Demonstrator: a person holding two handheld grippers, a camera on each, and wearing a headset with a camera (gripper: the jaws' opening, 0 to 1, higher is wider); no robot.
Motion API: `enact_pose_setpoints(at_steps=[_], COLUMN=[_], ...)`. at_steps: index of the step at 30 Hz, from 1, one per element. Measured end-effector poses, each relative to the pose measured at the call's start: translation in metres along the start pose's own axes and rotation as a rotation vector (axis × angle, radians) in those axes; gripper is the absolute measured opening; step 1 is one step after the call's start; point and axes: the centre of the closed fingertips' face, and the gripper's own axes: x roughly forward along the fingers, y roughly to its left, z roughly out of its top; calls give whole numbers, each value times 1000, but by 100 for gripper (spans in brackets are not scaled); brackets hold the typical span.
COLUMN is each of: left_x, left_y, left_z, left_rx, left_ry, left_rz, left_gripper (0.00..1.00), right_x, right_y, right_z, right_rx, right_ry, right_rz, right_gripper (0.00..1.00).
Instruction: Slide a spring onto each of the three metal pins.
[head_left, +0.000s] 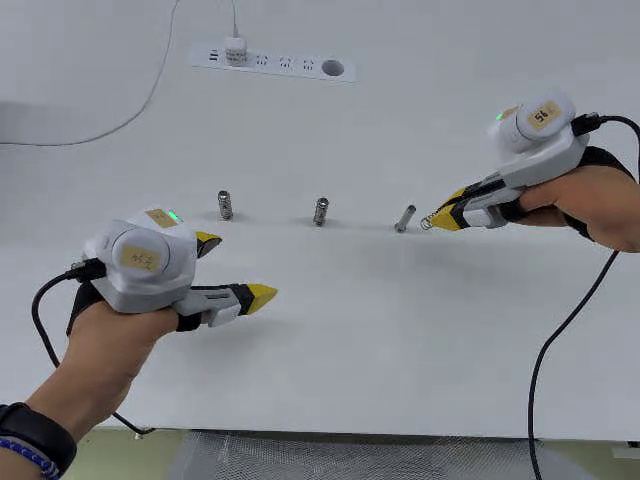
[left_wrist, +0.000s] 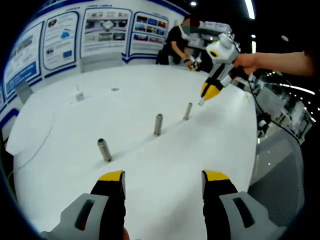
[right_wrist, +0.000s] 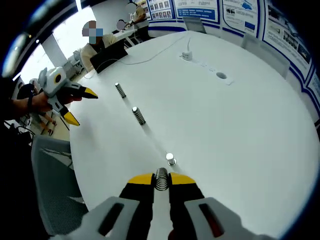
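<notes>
Three metal pins stand in a row on the white table (head_left: 330, 330). The left pin (head_left: 225, 205) and the middle pin (head_left: 321, 211) each wear a spring. The right pin (head_left: 404, 218) is bare. My right gripper (head_left: 434, 221) is shut on a small spring (right_wrist: 160, 179), held just right of the bare pin (right_wrist: 170, 159) and close to its top. My left gripper (head_left: 235, 268) hovers open over the table, in front of the left pin (left_wrist: 104, 149), with nothing between its yellow-tipped fingers (left_wrist: 112, 176).
A white power strip (head_left: 272, 61) with a plugged adapter lies at the back of the table, its cable trailing left. Black cables hang from both grippers. People sit at desks beyond the table (right_wrist: 95, 37).
</notes>
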Motion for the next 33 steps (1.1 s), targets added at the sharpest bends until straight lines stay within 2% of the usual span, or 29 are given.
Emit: enact_pose_setpoints(at_steps=[5, 12, 33], left_x=[1, -2, -5], left_y=[-2, 2, 6], left_z=[1, 2, -8], left_rx=[-4, -11, -41], left_ry=[0, -4, 12], left_rz=[-2, 8, 5], left_gripper=[65, 67, 70], right_x=[0, 1, 14], right_y=[-4, -7, -12], right_z=[5, 10, 16], right_rx=[-7, -20, -41], right_ry=[2, 5, 24], right_rz=[-3, -3, 12], right_gripper=[12, 12, 12])
